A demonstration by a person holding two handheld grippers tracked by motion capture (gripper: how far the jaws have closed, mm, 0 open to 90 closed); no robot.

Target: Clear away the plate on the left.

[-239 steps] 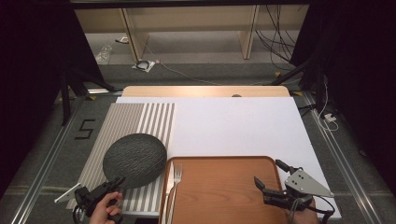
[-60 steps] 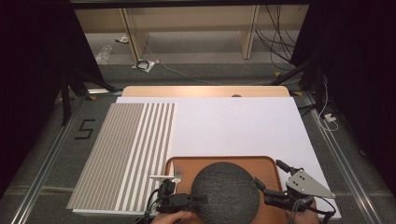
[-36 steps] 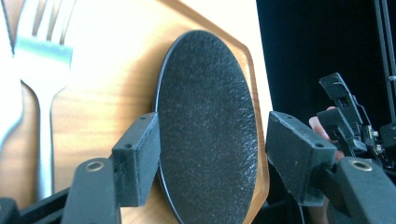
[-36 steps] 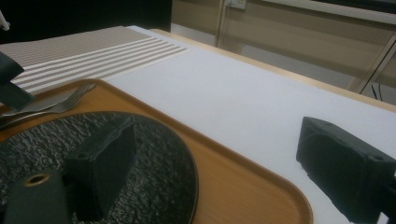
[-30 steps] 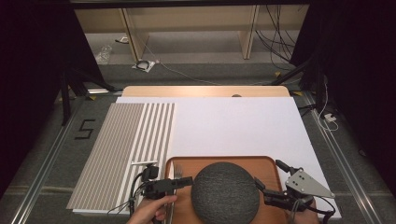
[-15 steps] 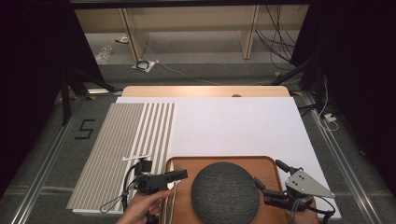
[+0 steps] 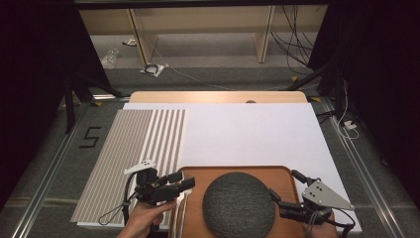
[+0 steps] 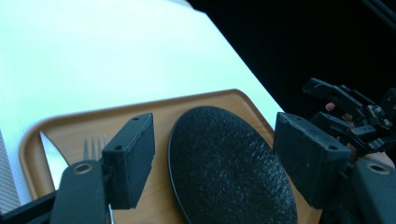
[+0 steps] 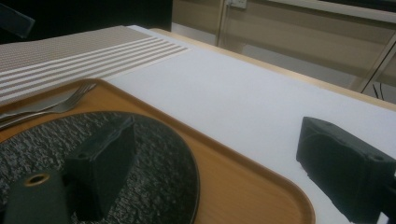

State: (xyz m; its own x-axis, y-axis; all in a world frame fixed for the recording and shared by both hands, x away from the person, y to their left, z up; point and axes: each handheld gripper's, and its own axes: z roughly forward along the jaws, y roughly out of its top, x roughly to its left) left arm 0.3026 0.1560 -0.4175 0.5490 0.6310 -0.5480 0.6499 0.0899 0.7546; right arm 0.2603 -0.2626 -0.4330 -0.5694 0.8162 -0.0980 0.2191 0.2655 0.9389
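Note:
A dark, rough-textured round plate (image 7: 239,204) (image 8: 229,168) (image 9: 154,154) lies on the brown wooden tray (image 7: 233,171) (image 8: 140,105) (image 9: 243,182). A fork (image 7: 182,210) (image 8: 93,142) (image 9: 65,100) and a knife (image 8: 51,154) rest at the tray's left end. My left gripper (image 7: 183,181) (image 8: 219,163) hovers over that end, left of the plate. Its jaws have just been opening and nothing is between them. My right gripper (image 7: 286,184) (image 9: 224,172) is open at the tray's right end, one jaw over the plate's rim, the other beyond the tray's edge.
A striped grey placemat (image 7: 133,148) (image 9: 70,51) covers the table's left part, beside a white sheet (image 7: 247,134). The wooden table edge (image 7: 218,96) runs along the far side. Cables and shelf legs stand on the floor beyond.
The left gripper has pulled back leftward from the plate and risen, jaws wider. The plate, on the placemat eight seconds ago, now rests on the tray. The right gripper has kept still.

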